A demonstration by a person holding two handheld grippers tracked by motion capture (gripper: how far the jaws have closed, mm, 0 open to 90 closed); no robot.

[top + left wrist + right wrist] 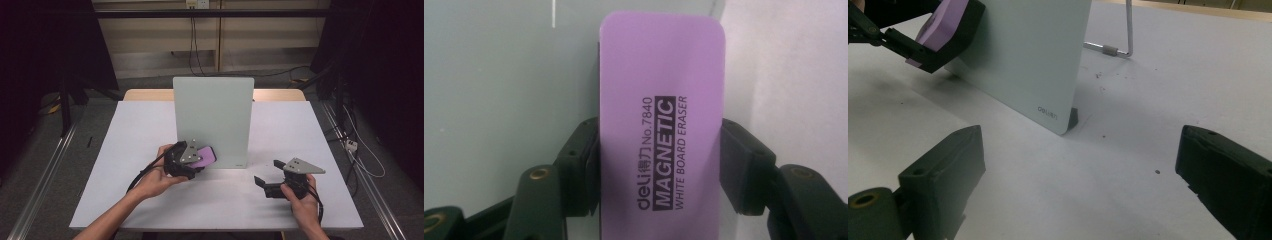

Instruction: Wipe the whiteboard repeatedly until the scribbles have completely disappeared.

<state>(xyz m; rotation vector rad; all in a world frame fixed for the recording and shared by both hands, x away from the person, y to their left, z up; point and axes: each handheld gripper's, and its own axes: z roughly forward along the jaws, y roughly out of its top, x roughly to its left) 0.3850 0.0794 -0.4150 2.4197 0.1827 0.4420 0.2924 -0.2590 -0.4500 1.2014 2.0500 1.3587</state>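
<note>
Left gripper (pixel 192 161) angled toward the upright whiteboard (pixel 213 120), jaws clamped on the long sides of the purple eraser (pixel 661 125), which sits against the board's lower left face. Right gripper (pixel 270 176) held low near the table (pixel 140 130), pointing left, jaws spread apart with nothing between them.

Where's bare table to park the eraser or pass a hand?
Free: the table strip left of the standing whiteboard, and the right strip between the board and the open right gripper. Crowded: the board's lower front, where the left gripper holds the purple eraser against it.
</note>
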